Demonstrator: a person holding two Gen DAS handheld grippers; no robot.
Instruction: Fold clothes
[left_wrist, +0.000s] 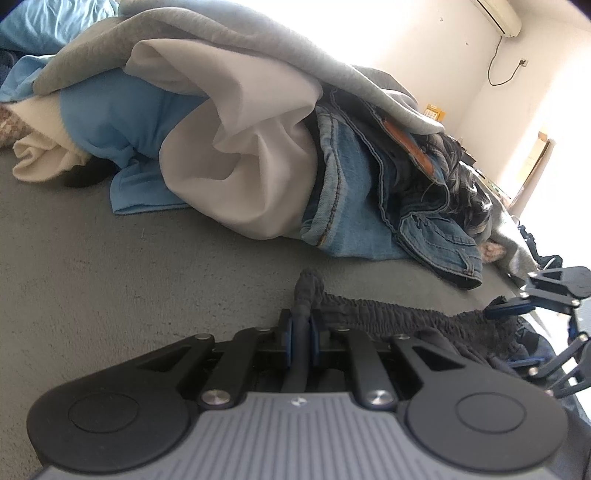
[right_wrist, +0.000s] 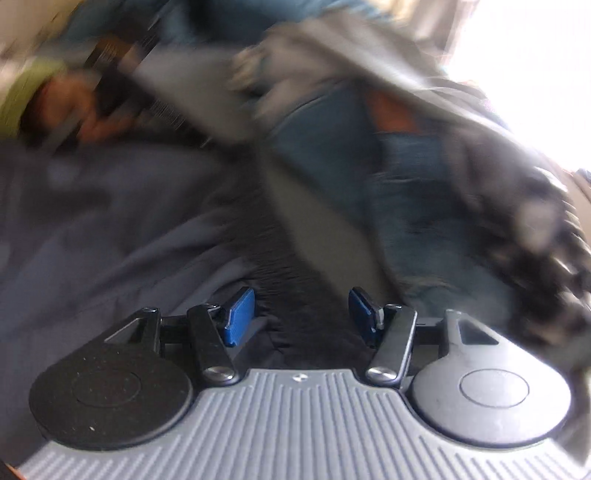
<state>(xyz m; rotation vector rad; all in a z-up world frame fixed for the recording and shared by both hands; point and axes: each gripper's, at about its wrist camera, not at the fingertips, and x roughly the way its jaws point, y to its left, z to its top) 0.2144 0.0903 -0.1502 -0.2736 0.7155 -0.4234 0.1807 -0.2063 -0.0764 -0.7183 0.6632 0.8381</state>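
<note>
Dark elastic waistband (left_wrist: 388, 317) pinched by left gripper (left_wrist: 301, 328), no legible writing

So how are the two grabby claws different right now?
The left gripper has its blue pads squeezed shut on the dark garment, at its stretchy waistband; the right gripper has its pads wide apart and holds nothing. The left wrist view is sharp, while the right wrist view is blurred. Both grippers look alike, black with blue pads, and both sit at the same dark garment.
</note>
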